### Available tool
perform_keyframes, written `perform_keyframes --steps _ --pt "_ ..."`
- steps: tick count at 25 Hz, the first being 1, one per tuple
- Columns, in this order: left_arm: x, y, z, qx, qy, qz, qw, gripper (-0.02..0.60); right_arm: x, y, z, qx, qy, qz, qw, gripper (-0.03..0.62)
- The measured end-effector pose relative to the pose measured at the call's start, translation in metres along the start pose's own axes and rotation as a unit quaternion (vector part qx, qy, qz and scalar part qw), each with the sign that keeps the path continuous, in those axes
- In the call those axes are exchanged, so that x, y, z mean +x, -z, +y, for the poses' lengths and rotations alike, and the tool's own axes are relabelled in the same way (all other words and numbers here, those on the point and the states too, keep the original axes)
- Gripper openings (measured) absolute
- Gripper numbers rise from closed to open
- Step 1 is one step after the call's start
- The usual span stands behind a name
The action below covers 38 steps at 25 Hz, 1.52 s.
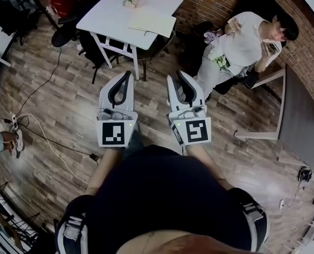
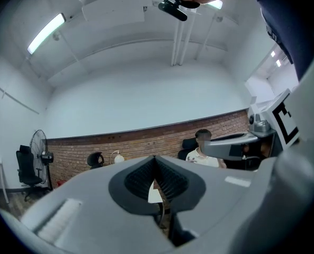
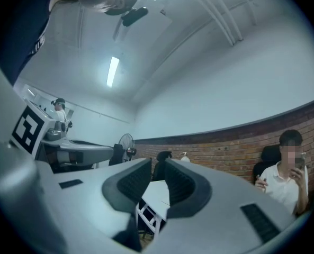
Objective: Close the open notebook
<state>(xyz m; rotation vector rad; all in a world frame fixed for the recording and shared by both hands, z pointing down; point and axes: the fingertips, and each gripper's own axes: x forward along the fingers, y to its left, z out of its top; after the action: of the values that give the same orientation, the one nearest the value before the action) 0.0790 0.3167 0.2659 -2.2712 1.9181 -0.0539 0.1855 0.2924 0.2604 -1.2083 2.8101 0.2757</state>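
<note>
Nothing done yet: left tool (image 1: 128,74) shut empty, right tool (image 1: 175,76) slightly apart and empty, both well short of the desk (image 1: 108,15) where seemingly the notebook (image 1: 152,21) lies open.

The head view looks steeply down on the left gripper (image 1: 128,75) and right gripper (image 1: 176,76) at frame centre. Each gripper view sits close behind its own jaws, facing level. All three views share the brick wall (image 2: 119,147) and the seated person (image 2: 202,151).
</note>
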Motion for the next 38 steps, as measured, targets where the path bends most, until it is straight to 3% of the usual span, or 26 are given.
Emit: perform_keyframes --steps 18,28,38 --pt "0.086 0.027 0.096 -0.003 0.095 -0.005 0.9955 0.006 0.123 0.022 -0.006 0.009 0.086 0.023 0.996 0.043" --pt "0.1 0.026 0.12 -0.026 0.107 -0.018 0.9937 0.006 0.143 0.015 0.002 0.0 0.107 0.021 0.994 0.043" --pt "0.125 0.023 0.136 -0.013 0.116 -0.026 0.9929 0.006 0.17 0.015 -0.013 -0.001 0.117 0.01 0.993 0.043"
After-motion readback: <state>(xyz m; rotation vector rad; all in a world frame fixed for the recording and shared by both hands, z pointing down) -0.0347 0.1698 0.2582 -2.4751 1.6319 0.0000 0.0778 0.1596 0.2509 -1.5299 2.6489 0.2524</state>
